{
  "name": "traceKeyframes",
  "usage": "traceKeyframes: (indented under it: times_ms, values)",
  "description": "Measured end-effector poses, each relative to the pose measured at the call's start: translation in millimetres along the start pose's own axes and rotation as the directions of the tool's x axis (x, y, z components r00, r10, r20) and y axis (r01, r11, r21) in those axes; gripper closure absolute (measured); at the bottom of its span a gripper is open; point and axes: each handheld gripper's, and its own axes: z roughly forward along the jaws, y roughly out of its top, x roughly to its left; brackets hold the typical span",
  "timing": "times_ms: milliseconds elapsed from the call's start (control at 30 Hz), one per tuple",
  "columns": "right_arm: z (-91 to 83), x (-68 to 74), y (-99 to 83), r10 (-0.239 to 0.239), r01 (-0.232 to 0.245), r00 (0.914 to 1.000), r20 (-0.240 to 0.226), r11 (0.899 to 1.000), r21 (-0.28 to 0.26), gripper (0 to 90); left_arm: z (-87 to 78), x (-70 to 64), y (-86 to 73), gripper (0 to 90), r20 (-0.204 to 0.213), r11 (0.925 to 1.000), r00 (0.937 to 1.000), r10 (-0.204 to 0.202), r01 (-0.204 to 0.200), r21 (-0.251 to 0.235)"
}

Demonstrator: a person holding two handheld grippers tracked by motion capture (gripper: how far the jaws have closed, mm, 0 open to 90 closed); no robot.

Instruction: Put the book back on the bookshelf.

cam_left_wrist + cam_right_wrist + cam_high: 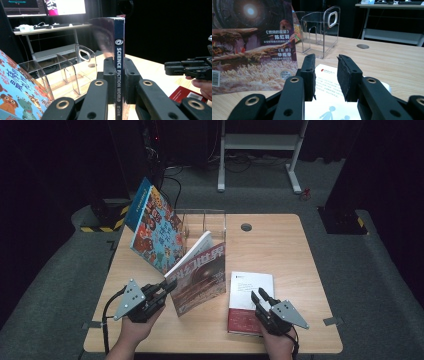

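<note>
Science fiction magazine (200, 277) standing upright on the table (280, 240), dark blue spine, reddish cover, left gripper (119, 75) clamped on its spine, right gripper (326, 75) parted over a white-and-red book (249, 301).

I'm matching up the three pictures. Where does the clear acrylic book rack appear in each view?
High view: the rack stands at the table's far edge, left of centre, behind the magazine.
Left gripper view: rack at left of centre, left of the magazine's spine.
Right gripper view: rack at upper centre, right of the magazine cover.
Shared landmark: the magazine.
</note>
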Motion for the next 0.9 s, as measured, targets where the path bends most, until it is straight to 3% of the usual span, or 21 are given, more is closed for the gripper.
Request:
traceKeyframes:
  times_ms: [100, 167, 433, 467, 567, 600, 633, 667, 900]
  values:
    - [0.5, -0.2, -0.2, 0.002, -0.002, 1.0000, 0.000, 1.000, 0.000, 67.8, -0.9, -1.4, -1.2, 82.8, 0.014, 0.9999, 0.9999, 0.009, -0.009, -0.012]
    - [0.9, 0.2, -0.3, 0.000, 0.000, 1.0000, -0.001, 1.000, 0.001, 67.7, -2.4, -4.9, -3.2, 82.8, 0.029, 0.9988, 0.9987, 0.043, -0.042, -0.026]
    - [1.4, 1.1, -0.5, -0.003, 0.003, 1.0000, -0.007, 1.000, 0.004, 67.6, -1.4, -6.2, -2.0, 81.1, 0.029, 0.9991, 0.9989, 0.037, -0.036, -0.023]
    - [1.4, 1.2, -0.5, -0.002, 0.002, 1.0000, -0.007, 1.000, 0.005, 67.7, 0.3, -5.4, -1.0, 79.5, 0.023, 0.9994, 0.9993, 0.029, -0.029, -0.022]
    - [1.9, 1.7, -0.7, -0.002, 0.002, 1.0000, -0.007, 1.000, 0.004, 67.6, 14.9, 0.6, 5.9, 59.4, 0.023, 0.9987, 0.9991, -0.035, 0.034, 0.037]
    - [2.1, 2.1, -0.6, -0.002, 0.002, 1.0000, -0.008, 1.000, 0.005, 67.6, 14.9, 0.6, 5.9, 61.9, 0.023, 0.9987, 0.9991, -0.035, 0.034, 0.037]
    - [2.3, 2.8, -0.4, 0.000, 0.000, 1.0000, -0.010, 1.000, 0.004, 67.6, 22.0, -0.5, 8.6, 72.6, -0.018, 0.9987, 0.9998, -0.012, 0.013, 0.050]
    - [2.1, 3.1, -0.2, -0.004, 0.004, 0.9999, -0.010, 1.000, 0.005, 67.6, 24.1, -1.2, 10.2, 78.3, -0.030, 0.9985, 0.9995, -0.014, 0.016, 0.052]
    - [1.2, 0.1, -0.7, 0.005, -0.005, 1.0000, -0.008, 1.000, 0.004, 67.6, 25.9, -4.7, 11.3, 82.1, -0.022, 0.9985, 0.9997, -0.006, 0.007, 0.055]
